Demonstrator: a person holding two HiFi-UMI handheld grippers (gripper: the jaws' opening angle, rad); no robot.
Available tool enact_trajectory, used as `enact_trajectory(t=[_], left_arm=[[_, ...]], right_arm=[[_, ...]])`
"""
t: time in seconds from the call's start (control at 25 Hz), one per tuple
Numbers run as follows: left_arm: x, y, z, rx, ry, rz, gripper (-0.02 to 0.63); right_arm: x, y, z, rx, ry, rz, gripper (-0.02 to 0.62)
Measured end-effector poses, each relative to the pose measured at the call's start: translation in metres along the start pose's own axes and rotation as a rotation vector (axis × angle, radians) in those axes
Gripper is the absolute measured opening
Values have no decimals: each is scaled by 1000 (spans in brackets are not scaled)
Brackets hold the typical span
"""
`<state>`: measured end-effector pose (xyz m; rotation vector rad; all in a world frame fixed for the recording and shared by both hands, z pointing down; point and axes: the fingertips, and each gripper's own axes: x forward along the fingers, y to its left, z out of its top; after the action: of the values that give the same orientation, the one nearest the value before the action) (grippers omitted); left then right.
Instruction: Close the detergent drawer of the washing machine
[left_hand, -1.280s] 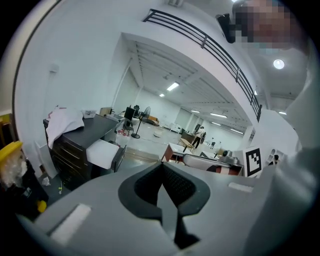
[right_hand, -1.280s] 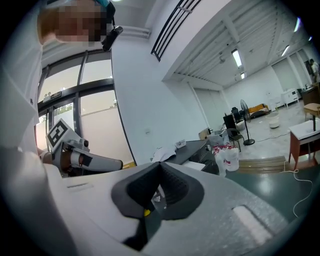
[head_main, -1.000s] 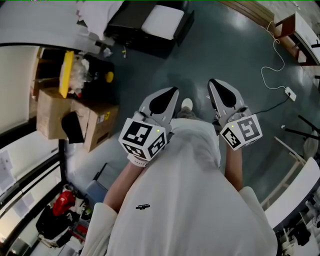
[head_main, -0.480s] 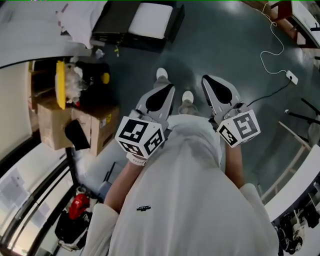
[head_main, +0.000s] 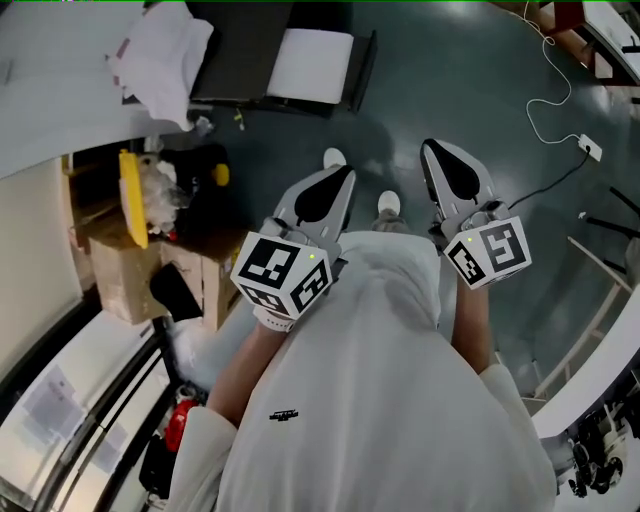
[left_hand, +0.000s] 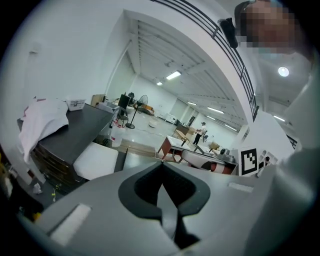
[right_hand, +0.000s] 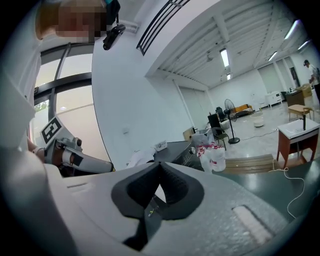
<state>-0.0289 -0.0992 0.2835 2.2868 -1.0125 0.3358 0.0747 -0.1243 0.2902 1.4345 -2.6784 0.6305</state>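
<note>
Grey-green floor is filling the upper centre of the head view, where a person in a white top is standing and holding both tools in front of the waist. The left gripper is pointing toward the upper middle of the frame, its jaws clenched tip to tip with nothing between them. The right gripper, near it toward the right, is likewise pressing its jaws together on nothing. A white shoe is showing between the two. A cardboard box is sitting at the left, and a white cloth is lying on a dark worktop at the upper left. The detergent drawer is not showing in any view, so its place cannot be told.
</note>
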Motion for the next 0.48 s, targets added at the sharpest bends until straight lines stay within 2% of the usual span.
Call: enact_trajectory(t=[0.48], left_arm=[[13, 69, 65, 45, -34, -66, 17]], right_arm=[[72, 4, 41, -19, -58, -78, 2]])
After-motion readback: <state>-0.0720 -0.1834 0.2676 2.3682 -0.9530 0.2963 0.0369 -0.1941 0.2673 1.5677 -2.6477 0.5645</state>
